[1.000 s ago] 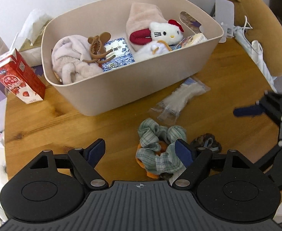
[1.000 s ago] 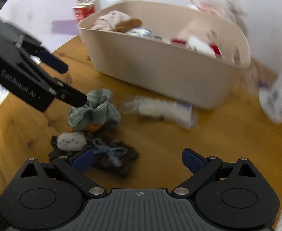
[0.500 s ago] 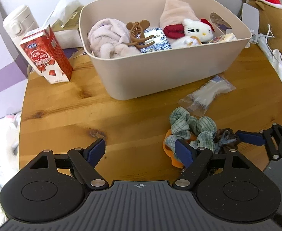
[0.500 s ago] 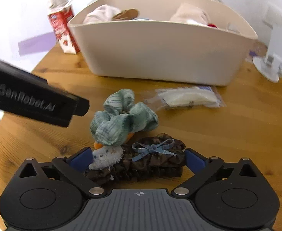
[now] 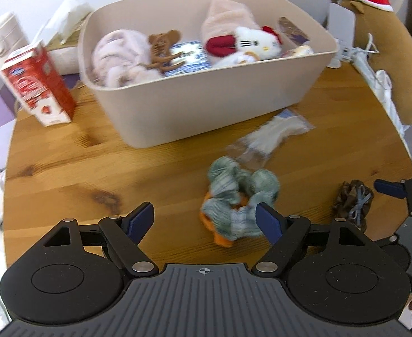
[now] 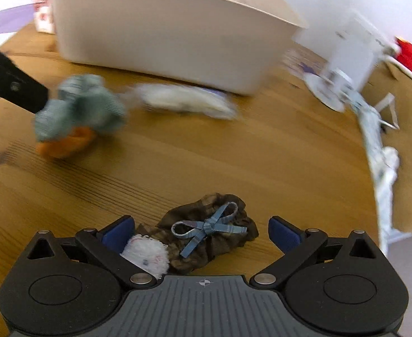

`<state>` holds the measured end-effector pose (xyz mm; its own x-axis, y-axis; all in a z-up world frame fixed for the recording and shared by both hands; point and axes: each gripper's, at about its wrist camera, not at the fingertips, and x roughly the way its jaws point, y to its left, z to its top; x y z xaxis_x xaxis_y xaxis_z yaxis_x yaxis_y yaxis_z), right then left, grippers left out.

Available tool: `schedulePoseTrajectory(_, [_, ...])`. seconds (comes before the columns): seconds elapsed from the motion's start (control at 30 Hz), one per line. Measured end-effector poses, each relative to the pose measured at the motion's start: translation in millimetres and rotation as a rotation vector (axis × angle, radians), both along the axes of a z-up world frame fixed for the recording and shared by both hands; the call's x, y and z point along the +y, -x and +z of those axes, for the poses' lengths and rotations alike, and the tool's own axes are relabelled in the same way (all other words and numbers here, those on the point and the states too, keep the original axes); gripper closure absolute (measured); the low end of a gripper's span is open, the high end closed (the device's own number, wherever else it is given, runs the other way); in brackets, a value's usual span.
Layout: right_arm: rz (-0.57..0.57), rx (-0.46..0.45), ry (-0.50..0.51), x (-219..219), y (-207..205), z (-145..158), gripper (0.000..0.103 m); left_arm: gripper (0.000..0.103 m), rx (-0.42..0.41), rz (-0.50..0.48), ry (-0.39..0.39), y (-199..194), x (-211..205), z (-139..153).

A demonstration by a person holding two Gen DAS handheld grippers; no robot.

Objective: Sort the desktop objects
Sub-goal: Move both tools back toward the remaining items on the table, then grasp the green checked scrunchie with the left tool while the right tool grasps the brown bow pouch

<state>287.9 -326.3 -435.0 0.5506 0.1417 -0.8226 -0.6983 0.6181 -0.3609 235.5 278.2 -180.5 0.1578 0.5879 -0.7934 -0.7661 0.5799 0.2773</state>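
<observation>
My right gripper hangs low over the wooden tabletop with its jaws wide, and the brown scrunchie with the blue ribbon bow lies between the pads, not yet pinched. My left gripper is also spread wide; its right pad sits just beside the green checked scrunchie, which lies over an orange one. A clear plastic packet lies in front of the beige bin, which holds plush toys.
</observation>
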Motion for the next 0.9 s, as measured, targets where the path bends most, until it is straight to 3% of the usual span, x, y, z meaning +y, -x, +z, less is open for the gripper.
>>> schedulePoseTrajectory(0.2, [-0.081, 0.036, -0.023, -25, -14, 5, 0.0, 0.021, 0.057, -0.067, -0.045, -24, 0, -15])
schedulePoseTrajectory(0.37, [-0.107, 0.098, -0.05, -34, -19, 1, 0.008, 0.021, 0.081, -0.083, 0.011, -30, 10, -26])
schedulePoseTrajectory(0.57, [-0.132, 0.171, -0.124, -44, -19, 2, 0.017, 0.021, 0.074, -0.131, 0.021, -39, 4, -29])
schedulePoseTrajectory(0.83, [-0.13, 0.187, -0.158, -49, -22, 3, 0.028, 0.022, 0.044, -0.181, -0.048, -47, -5, -26])
schedulePoseTrajectory(0.9, [-0.13, 0.185, -0.164, -51, -22, 4, 0.032, 0.03, 0.058, -0.203, -0.083, -49, -8, -27])
